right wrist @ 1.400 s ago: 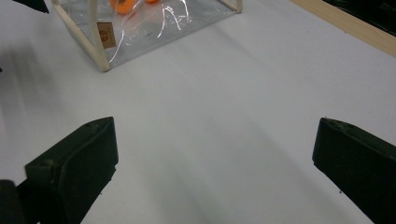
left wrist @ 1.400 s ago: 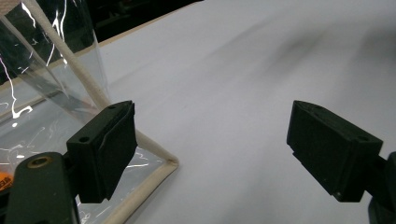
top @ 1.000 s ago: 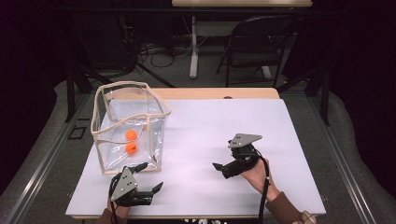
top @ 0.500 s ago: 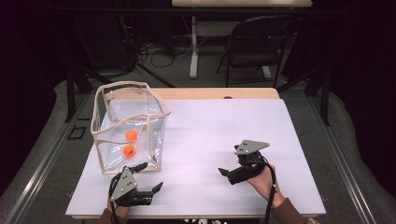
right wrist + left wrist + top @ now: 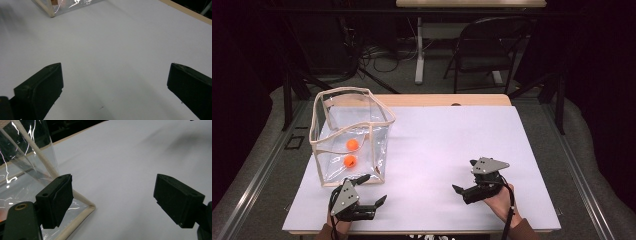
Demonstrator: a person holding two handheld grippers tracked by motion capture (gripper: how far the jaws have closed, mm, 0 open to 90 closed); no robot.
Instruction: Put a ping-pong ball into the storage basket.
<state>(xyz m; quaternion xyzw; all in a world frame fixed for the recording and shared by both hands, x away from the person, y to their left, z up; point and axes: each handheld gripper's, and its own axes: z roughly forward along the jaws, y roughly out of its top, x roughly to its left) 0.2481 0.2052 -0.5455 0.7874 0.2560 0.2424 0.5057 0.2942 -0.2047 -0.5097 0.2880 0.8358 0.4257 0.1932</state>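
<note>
Your left gripper [image 5: 372, 190] sits at the near left corner of the white table surface [image 5: 452, 150], its 2 black jaws spread wide with nothing between them. Just beyond it stands the clear plastic bag with cream fabric trim [image 5: 349, 135], upright and open at the top, toward the surface's left edge. In your left gripper view, one jaw lies just beside the bag's trimmed bottom corner [image 5: 87, 206]; whether it touches the trim, you cannot tell from here. The other jaw hangs over bare white surface.

Inside the bag you have 2 small orange balls [image 5: 352, 145], resting on its bottom near the left side. They lie close together, 1 a little nearer to you than the other. The bag's walls are wrinkled and catch glare, so the high view gives the clearest look at them.

Your right gripper [image 5: 464, 186] is near the front edge of the surface, right of its middle and well apart from the bag. Its jaws are also spread wide and hold nothing. It points left, toward the bag side. In your right gripper view, the jaws frame plain white surface, and a corner of the bag [image 5: 52, 10] shows far off at the top left.

Both your hands grip from the near edge.
</note>
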